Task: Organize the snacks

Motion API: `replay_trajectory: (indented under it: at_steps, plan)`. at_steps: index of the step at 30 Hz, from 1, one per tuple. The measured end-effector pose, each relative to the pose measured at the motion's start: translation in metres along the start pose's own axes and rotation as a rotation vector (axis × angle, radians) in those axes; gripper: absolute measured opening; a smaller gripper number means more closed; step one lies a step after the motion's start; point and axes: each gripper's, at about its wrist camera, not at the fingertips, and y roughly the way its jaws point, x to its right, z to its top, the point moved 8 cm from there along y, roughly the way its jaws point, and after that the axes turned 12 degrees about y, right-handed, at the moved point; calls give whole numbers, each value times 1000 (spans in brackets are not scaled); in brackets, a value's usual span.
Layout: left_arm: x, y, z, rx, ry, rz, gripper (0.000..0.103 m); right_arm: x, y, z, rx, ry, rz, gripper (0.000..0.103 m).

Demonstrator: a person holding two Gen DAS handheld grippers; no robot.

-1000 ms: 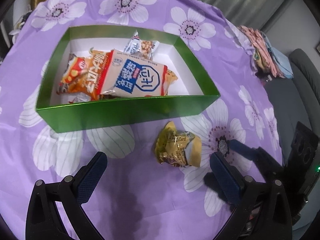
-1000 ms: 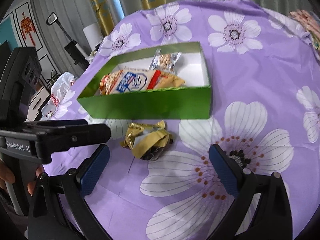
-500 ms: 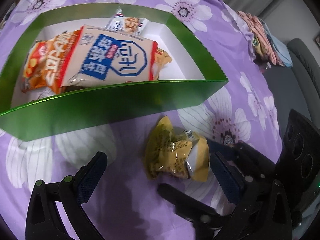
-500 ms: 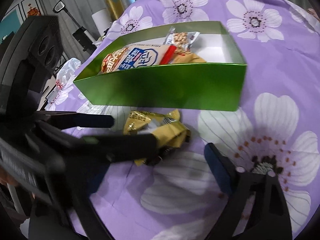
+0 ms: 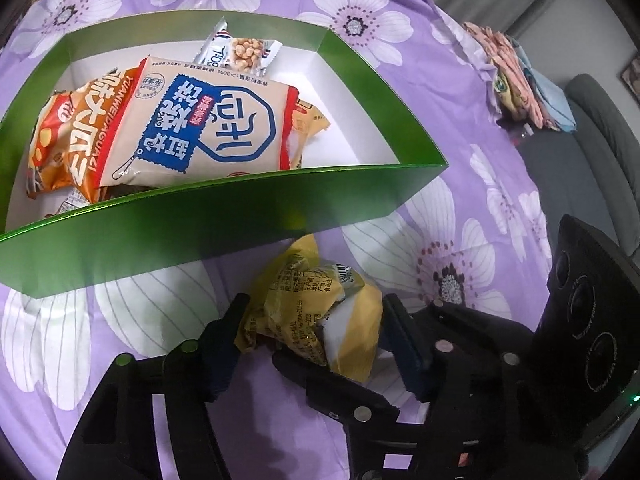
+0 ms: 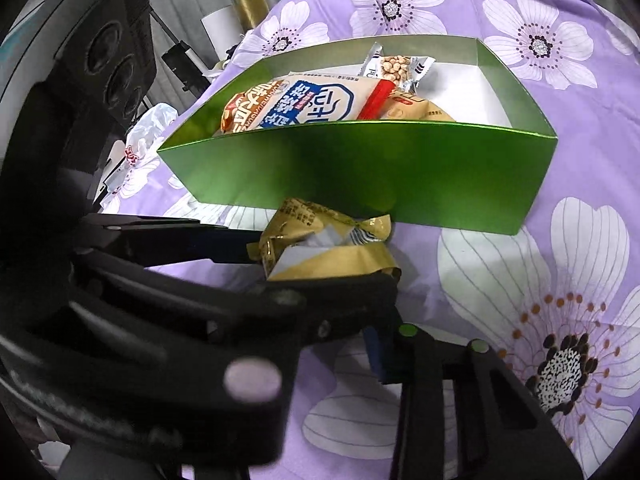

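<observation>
Pick-up step: left gripper (image 5: 310, 334), jaws just closing, pinches the crumpled yellow foil snack packet (image 5: 316, 316) on the purple flowered surface (image 5: 460, 208) beside the green cardboard box (image 5: 224, 216); right gripper (image 6: 340, 320) closing alongside, grip unclear; next, lift over the wall.

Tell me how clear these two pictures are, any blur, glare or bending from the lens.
Left wrist view: sharp, print on the yellow snack packet readable; the fisheye bows the green box front wall into a curve; dark corners. Right wrist view: the box is sharp with a soft sheen on its front, but the left gripper crossing close to the lens is blurred.
</observation>
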Motion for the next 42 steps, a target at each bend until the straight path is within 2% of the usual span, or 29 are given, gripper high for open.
replay_trajectory:
  at_steps: [6, 10, 15, 18, 22, 27, 30, 32, 33, 34, 35, 36, 38, 42]
  plan:
    - [10, -12, 0, 21, 21, -4, 62, -3, -9, -3, 19, 5, 17, 34]
    - [26, -42, 8, 90, 58, -7, 62, -14, -31, 2, 60, -17, 29, 34]
    - [38, -83, 41, 201, 118, 20, 62, -36, -70, 31, 172, -84, 36, 34]
    - [33, -94, 62, 233, 130, 39, 62, -44, -80, 53, 215, -112, 39, 34]
    - [19, -95, 84, 255, 122, 75, 62, -47, -79, 79, 249, -137, 45, 34]
    - [-10, -79, 102, 244, 77, 87, 62, -46, -55, 107, 231, -142, 62, 35]
    - [-29, -66, 105, 210, 23, 97, 63, -43, -37, 118, 200, -130, 67, 37]
    - [-39, -62, 104, 187, 5, 134, 66, -39, -23, 122, 169, -105, 48, 40]
    - [-42, -65, 104, 186, 4, 160, 69, -39, -19, 122, 157, -102, 36, 46]
    - [-43, -68, 102, 189, 6, 178, 78, -39, -18, 121, 150, -103, 15, 56]
    - [-45, -76, 102, 193, 7, 199, 86, -38, -18, 120, 147, -104, -11, 62]
    - [-45, -83, 101, 200, 10, 215, 88, -37, -21, 119, 152, -103, -33, 71]
    - [-44, -102, 100, 224, 23, 268, 97, -34, -33, 118, 165, -93, -68, 77]
    - [-39, -145, 93, 263, 55, 403, 102, -33, -71, 119, 210, -89, -127, 98]
